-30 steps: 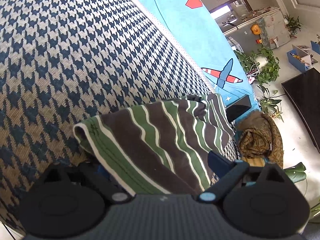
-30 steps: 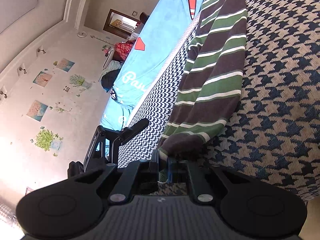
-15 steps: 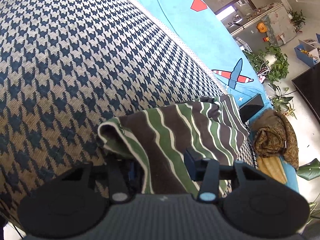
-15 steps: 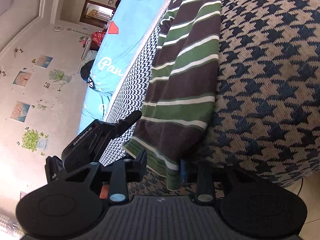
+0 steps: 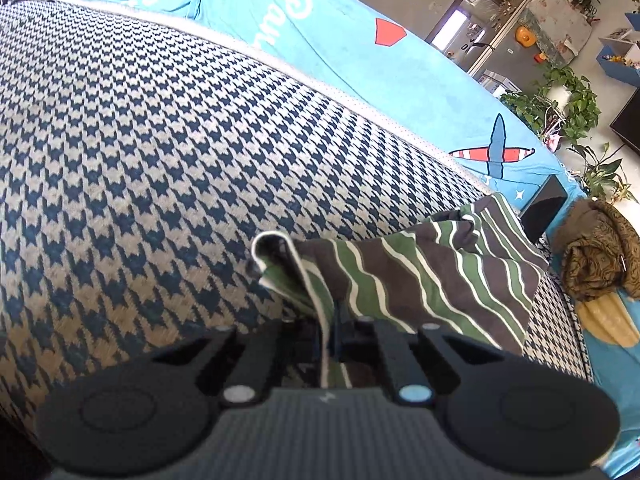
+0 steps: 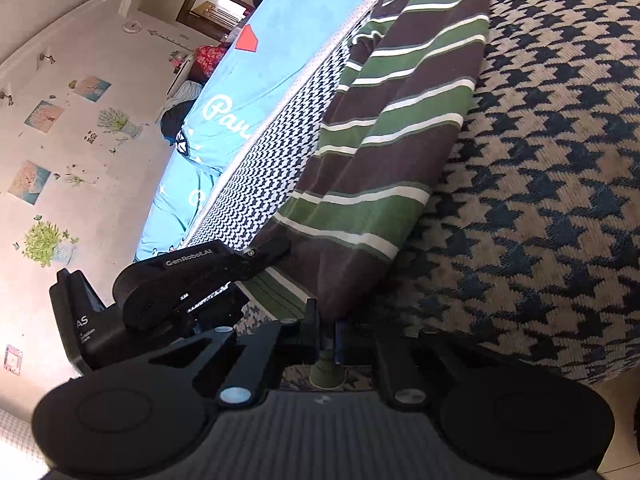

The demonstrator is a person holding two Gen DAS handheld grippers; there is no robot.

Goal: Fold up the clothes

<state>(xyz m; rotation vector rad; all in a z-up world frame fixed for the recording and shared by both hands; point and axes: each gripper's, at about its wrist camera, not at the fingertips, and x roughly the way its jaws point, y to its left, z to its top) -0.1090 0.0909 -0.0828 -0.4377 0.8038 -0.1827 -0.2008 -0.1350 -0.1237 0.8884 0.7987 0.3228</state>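
Note:
A brown, green and white striped garment lies on a blue-and-tan houndstooth cover. In the left wrist view my left gripper is shut on the garment's near hem, which stands up in a fold just past the fingers. In the right wrist view the same striped garment stretches away in a long band, and my right gripper is shut on its near corner. The left gripper's black body shows at the right view's lower left, close beside the garment's edge.
A light blue sheet with plane prints runs behind the houndstooth cover. A brown and yellow bundle of cloth sits past the garment's far end. Potted plants and a cabinet stand further back. The cover's front edge drops off at the right.
Both grippers closed on the garment's near edge: the left from wide open, the right after briefly opening. The hem bunched into an upright fold at the left fingers, and the left view tilted.

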